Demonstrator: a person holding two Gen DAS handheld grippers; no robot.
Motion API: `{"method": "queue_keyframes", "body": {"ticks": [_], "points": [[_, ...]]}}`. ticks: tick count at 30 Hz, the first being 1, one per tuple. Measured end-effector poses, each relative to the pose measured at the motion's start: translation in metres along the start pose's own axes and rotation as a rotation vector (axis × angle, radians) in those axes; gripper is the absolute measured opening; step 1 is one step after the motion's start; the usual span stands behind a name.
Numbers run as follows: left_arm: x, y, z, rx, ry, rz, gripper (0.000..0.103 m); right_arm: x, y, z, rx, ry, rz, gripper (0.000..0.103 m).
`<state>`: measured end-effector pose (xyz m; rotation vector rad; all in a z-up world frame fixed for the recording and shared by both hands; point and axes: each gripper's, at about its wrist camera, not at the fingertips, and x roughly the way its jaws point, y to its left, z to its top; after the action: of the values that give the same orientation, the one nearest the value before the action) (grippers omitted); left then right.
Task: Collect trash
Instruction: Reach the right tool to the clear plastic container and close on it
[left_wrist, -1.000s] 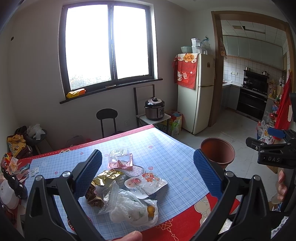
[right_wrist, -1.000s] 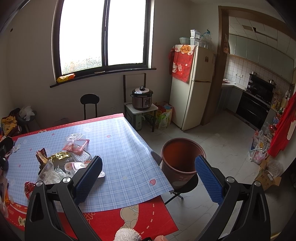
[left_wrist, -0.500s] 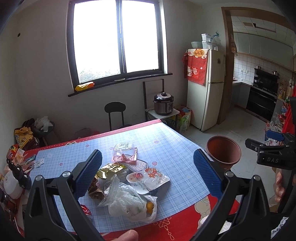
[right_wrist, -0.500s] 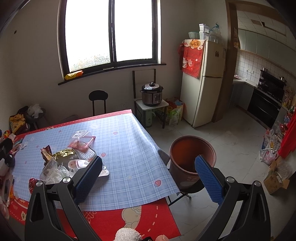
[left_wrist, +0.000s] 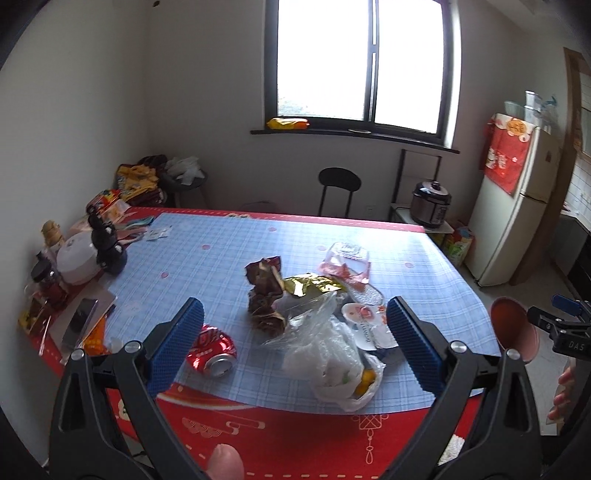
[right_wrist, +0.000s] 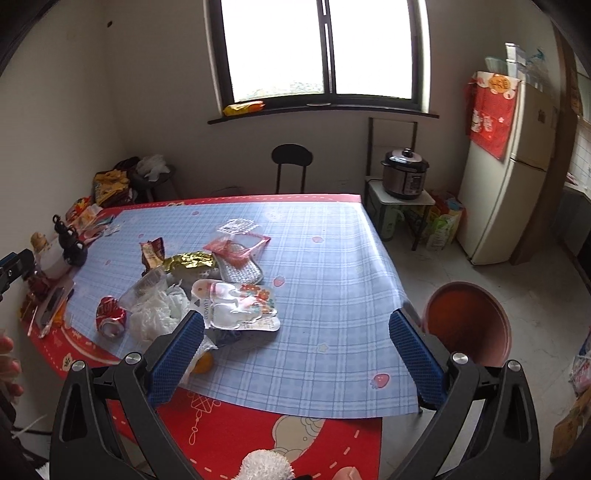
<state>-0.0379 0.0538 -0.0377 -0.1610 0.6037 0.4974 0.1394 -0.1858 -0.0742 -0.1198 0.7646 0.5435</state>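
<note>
Crinkled wrappers (left_wrist: 314, 286) litter the surface (left_wrist: 221, 258) untouched; both grippers' fingers (left_wrist: 410, 341) (right_wrist: 413, 345) gape empty, so a first grasp toward the bin (right_wrist: 469, 321) seems next.

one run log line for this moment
left gripper: open, empty | right gripper: open, empty | trash pile: on table | bin: beside table

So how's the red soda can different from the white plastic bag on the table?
The red soda can is crushed metal, lying on its side; the white plastic bag is soft, crumpled and bigger. The can lies apart at the pile's left edge; the bag sits in the pile. Both lie untouched on the table.
</note>
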Motion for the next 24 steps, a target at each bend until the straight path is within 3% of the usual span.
{"method": "queue_keyframes", "body": {"ticks": [3, 9, 17, 24], "points": [[0.005, 0.023, -0.02, -0.041, 0.047, 0.055, 0.098, 0.022, 0.017, 0.001, -0.059, 0.031, 0.055, 0.099], [0.032, 0.069, -0.05, -0.093, 0.151, 0.08, 0.098, 0.061, 0.064, 0.003, -0.154, 0.135, 0.182, 0.099], [0.08, 0.107, -0.057, -0.083, 0.198, 0.002, 0.097, 0.109, 0.122, 0.02, -0.2, 0.206, 0.159, 0.099], [0.131, 0.15, -0.058, -0.119, 0.232, -0.064, 0.097, 0.168, 0.164, 0.043, -0.102, 0.297, 0.197, 0.099]]}}
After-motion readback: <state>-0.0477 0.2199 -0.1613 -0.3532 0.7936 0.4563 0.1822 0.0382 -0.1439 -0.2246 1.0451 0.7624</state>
